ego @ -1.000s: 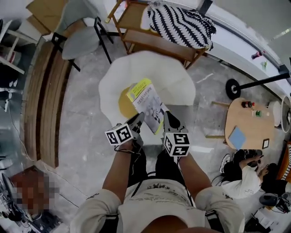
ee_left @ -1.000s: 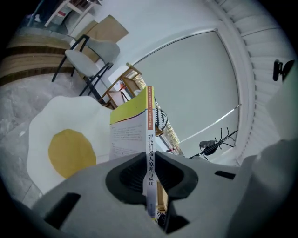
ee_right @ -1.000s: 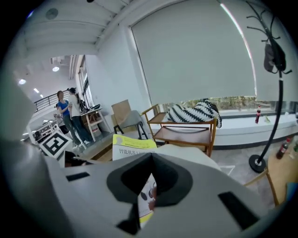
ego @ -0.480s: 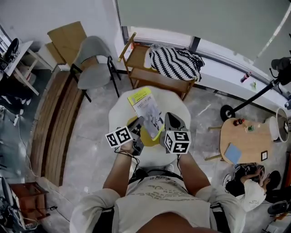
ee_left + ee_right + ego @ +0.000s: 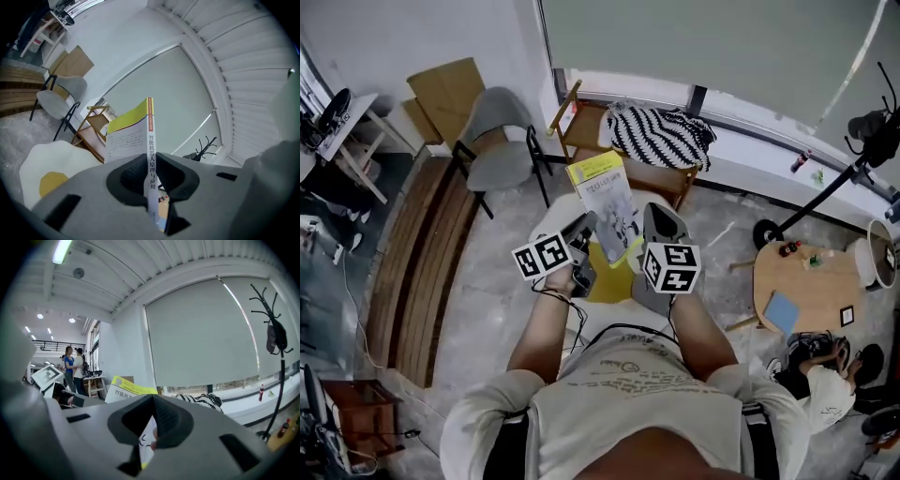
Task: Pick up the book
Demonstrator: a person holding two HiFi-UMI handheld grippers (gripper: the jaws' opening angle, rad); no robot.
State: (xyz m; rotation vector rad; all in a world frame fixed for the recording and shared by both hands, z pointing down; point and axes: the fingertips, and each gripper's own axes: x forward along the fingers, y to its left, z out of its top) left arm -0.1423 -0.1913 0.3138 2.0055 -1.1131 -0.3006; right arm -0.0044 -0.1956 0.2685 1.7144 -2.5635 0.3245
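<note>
The book (image 5: 607, 199) hangs in the air above the white egg-shaped surface (image 5: 35, 161), touching it nowhere, with its yellow-banded top end raised and leaning away from the person. Only its lower end is gripped. The left gripper (image 5: 151, 163) has its jaws narrowed onto the spine edge, with the printed spine running straight between the pads. The right gripper (image 5: 149, 425) is clamped in the same way on the opposite edge, a strip of cover showing between its pads. A hold from both sides appears intended to stop the thin, flexible volume from swinging or fanning open. Both grippers sit over the near side of the surface. Beyond its far side stand a grey chair (image 5: 499, 141) and a striped cushion (image 5: 664, 136), both well apart from the book. In my judgement the pickup is essentially accomplished.
</note>
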